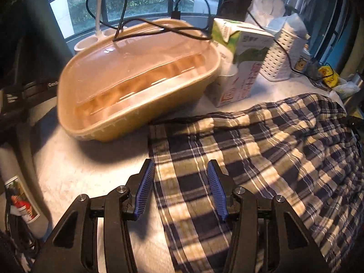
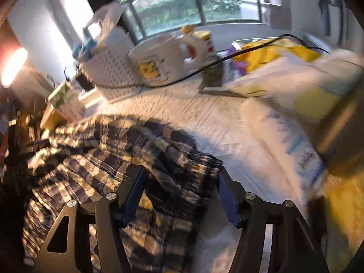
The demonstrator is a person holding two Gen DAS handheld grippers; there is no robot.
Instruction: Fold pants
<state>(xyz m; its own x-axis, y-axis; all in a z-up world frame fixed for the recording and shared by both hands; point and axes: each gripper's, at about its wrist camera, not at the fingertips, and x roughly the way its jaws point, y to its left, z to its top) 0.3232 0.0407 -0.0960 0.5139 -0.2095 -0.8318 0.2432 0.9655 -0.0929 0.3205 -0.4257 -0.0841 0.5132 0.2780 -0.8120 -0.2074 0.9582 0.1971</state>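
Left wrist view: left gripper [image 1: 180, 170] at bottom centre, 2 blue ribbed pads [image 1: 145, 188] standing apart, nothing clamped between them. Plaid pants [image 1: 261, 150] spread across the lower right, navy, cream and tan checks, one straight hemmed edge running down between the pads over a pale table surface [image 1: 91, 173]. Tan plastic basin [image 1: 136, 79] at centre left, just beside the cloth's upper corner, a black cable [image 1: 145, 22] draped over its rim. Milk carton [image 1: 241, 68] to its right, then a white perforated basket [image 1: 282, 56] at upper right. Window with greenery along the top.

Right wrist view, heavily blurred: right gripper [image 2: 182, 177] at bottom centre, jaws partly apart, bunched plaid cloth lying between them; whether the pads press on it, impossible to tell. Pants filling the lower left, rumpled. White mug with a yellow cartoon print [image 2: 157, 61] at upper centre, a white plastic bag [image 2: 284, 86] at right.
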